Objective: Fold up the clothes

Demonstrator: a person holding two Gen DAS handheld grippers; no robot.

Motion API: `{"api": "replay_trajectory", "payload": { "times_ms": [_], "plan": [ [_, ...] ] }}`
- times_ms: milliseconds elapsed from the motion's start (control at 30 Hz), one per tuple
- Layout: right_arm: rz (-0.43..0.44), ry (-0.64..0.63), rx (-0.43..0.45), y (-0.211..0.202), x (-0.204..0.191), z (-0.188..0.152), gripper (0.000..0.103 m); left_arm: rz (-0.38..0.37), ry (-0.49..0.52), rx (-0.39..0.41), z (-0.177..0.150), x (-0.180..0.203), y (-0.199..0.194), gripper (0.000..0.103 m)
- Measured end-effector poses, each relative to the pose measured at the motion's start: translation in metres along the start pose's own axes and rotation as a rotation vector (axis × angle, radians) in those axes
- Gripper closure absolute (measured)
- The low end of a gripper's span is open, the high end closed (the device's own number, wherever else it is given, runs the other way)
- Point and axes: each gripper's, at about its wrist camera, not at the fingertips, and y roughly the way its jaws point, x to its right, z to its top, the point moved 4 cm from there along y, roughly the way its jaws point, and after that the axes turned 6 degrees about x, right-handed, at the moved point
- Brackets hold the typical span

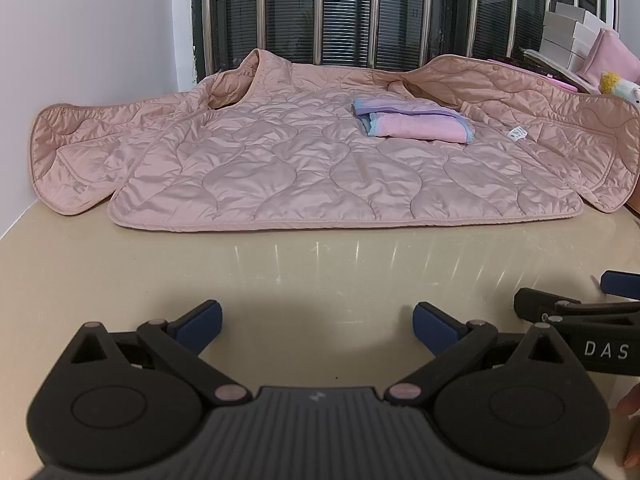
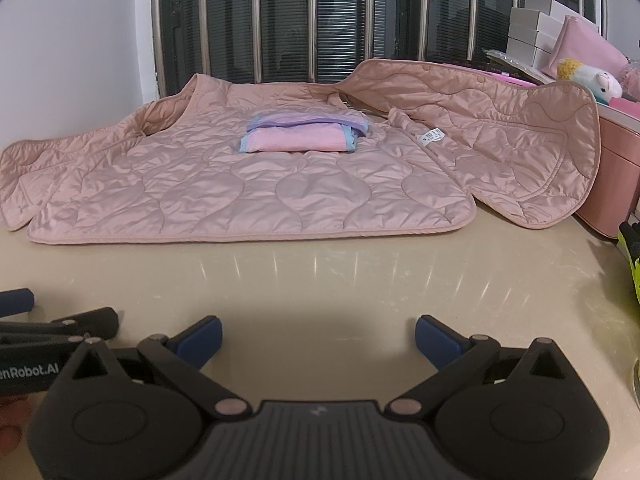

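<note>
The pink quilted jacket lay opened out flat at the far side of the beige table, its lining up, its back panel spread toward the near edge and both front flaps thrown wide to either side; the right flap draped up against a pink box at the table's right end, and the left flap curled up near the wall. None of it looked folded yet. On the middle of the jacket sat a small cloth in pink, lilac and blue, already folded into a neat stack, so by my reading one piece was done and the jacket was the work left, with the stack likely needing to come off first. A white care tag showed just beside the stack on its right. Both tools were well short of the jacket, over bare table near the front edge. The left gripper hung with its jaws spread wide and nothing between them, and the right gripper was the same, wide apart and empty, close beside the left. The jacket's hem lay straight ahead of both, a stretch of clear tabletop between. Behind stood a barred window, and stacked white boxes and a plush toy crowded the far right.
</note>
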Motion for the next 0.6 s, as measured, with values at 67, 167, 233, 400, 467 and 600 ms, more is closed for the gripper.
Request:
{"api": "replay_trajectory", "payload": {
  "times_ms": [67,167,233,400,467,600],
  "plan": [
    [0.001,-0.001,0.0,0.0,0.0003,0.0,0.0,0.0,0.0,0.0,0.0002,0.0002,0.0001,0.001],
    [0.002,-0.001,0.0,-0.0001,0.0007,0.0,0.0,0.0,0.001,-0.001,0.0004,0.0001,0.0004,0.001],
    [0.002,-0.001,0.0,-0.0002,0.0005,0.0,0.0,0.0,0.0,0.0,0.0,-0.0001,0.0001,0.001],
    [0.004,-0.002,0.0,-0.0003,0.0016,0.0,0.0,-0.001,0.0,-0.001,0.0002,-0.0007,0.0003,0.001],
    [0.004,-0.002,0.0,-0.0003,0.0017,0.0,0.0,-0.002,0.0,-0.001,0.0001,-0.0007,0.0002,0.001],
    [0.004,-0.002,0.0,-0.0002,0.0018,0.0,0.0,-0.001,0.0,-0.001,-0.0002,-0.0001,-0.0001,0.001]
  ]
}}
